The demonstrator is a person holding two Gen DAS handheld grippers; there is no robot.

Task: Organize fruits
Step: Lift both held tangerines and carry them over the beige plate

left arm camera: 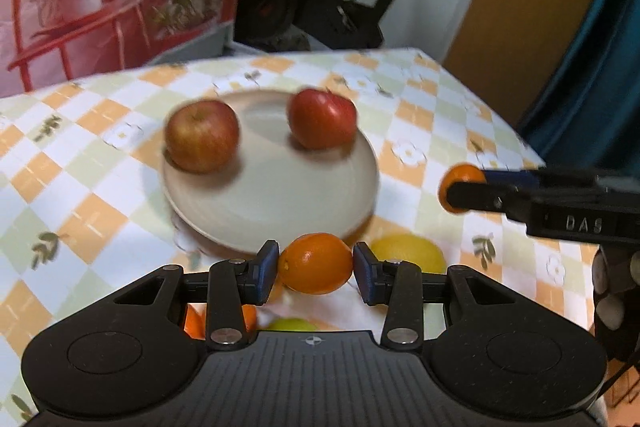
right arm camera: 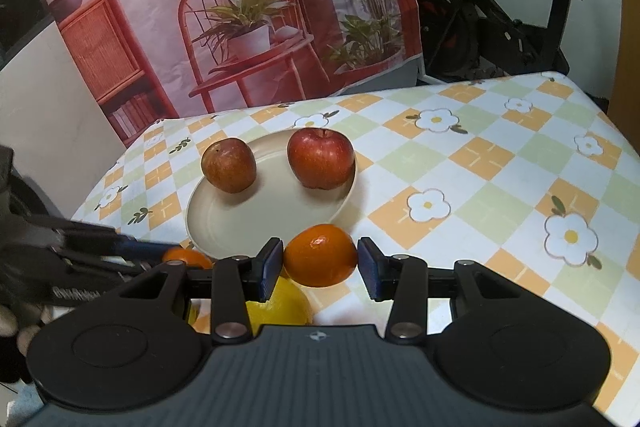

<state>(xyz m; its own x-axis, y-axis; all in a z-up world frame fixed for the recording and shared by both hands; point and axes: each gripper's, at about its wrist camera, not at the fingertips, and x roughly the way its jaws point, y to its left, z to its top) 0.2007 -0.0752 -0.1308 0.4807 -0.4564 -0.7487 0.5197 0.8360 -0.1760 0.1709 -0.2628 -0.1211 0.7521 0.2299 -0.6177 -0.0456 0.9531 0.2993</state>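
Two handheld grippers each clamp an orange above a table (right arm camera: pixel 500 163) spread with a checked, flower-print cloth. The left gripper (left arm camera: pixel 316 265) has its blue-padded jaws pressed against both sides of an orange (left arm camera: pixel 316 263), held just short of the near rim of a cream plate (left arm camera: pixel 280 195); seen from the right wrist, the same gripper reaches in from the left edge with its orange (right arm camera: pixel 188 258) beside the plate's near left rim. The right gripper (right arm camera: pixel 320 261) likewise grips a second orange (right arm camera: pixel 320 261) between its pads, at the plate's near edge; from the left wrist it enters from the right, its orange (left arm camera: pixel 460 183) clear of the plate's right side. Two apples rest on the plate (right arm camera: pixel 224 227), well apart: a duller red-yellow apple (right arm camera: pixel 229 165) at the left rim and a brighter red apple (right arm camera: pixel 321 158) toward the far right rim. A yellow lemon (right arm camera: pixel 288 301) lies on the cloth just below the right gripper's jaws, and in the left wrist view it shows (left arm camera: pixel 412 253) just right of the held orange. More orange and yellow-green fruit shows partly hidden beneath the left gripper's body. Behind the table hang a printed backdrop (right arm camera: pixel 248 7) of a red chair and potted plants, with an exercise bike (right arm camera: pixel 500 7) to its right.
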